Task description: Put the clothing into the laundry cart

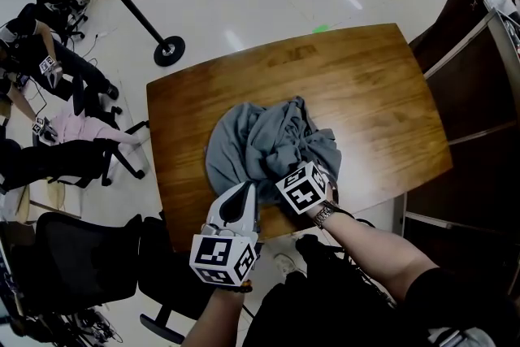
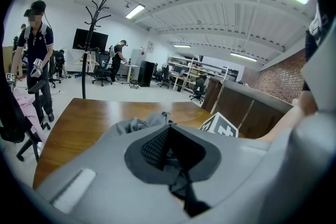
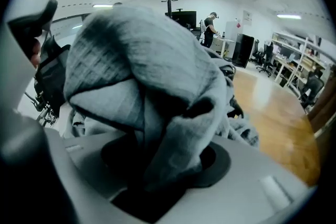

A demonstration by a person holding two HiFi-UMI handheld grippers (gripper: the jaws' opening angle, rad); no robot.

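- Wooden table (image 1: 366, 93) carried a crumpled grey garment (image 1: 268, 138).
- My right gripper (image 1: 284, 173) was clamped on a thick bunch of it.
- My left gripper (image 1: 243, 189) pinched its near edge.

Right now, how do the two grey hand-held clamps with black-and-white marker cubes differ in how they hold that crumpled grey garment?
The right gripper is shut on a thick bunch of the crumpled grey garment; the left gripper pinches only a thin fold. The right gripper points steeply down into the heap; the left gripper lies nearly level at its near edge. Both grip the same garment on the brown wooden table.
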